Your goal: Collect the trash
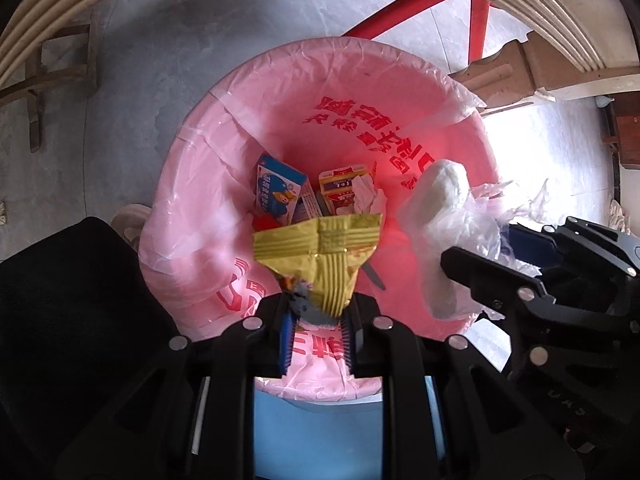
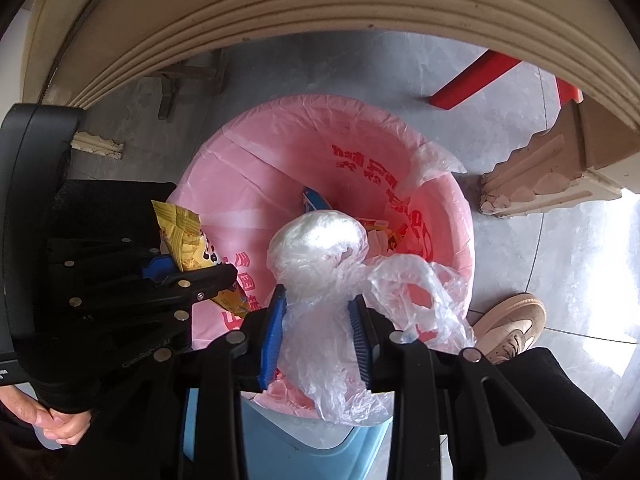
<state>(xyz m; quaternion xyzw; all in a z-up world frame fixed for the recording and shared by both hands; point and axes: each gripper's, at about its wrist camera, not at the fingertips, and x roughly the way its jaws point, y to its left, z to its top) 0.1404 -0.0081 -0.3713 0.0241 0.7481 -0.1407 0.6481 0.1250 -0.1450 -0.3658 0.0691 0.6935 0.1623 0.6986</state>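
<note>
With your left hand-held gripper (image 1: 316, 320) clamped on the yellow snack wrapper (image 1: 320, 256) and the right hand-held gripper (image 2: 318, 320) pinching the clear plastic bag (image 2: 320, 256), both directly over the pink-lined trash bin (image 1: 280, 80), release both squarely above the opening.

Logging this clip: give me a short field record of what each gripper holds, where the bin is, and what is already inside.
left gripper: shut on yellow snack wrapper
right gripper: holds clear plastic bag with a white lump inside
bin: blue, pink liner, directly below both grippers
already in bin: blue box, yellow-red box, crumpled paper
release: not yet done
</note>
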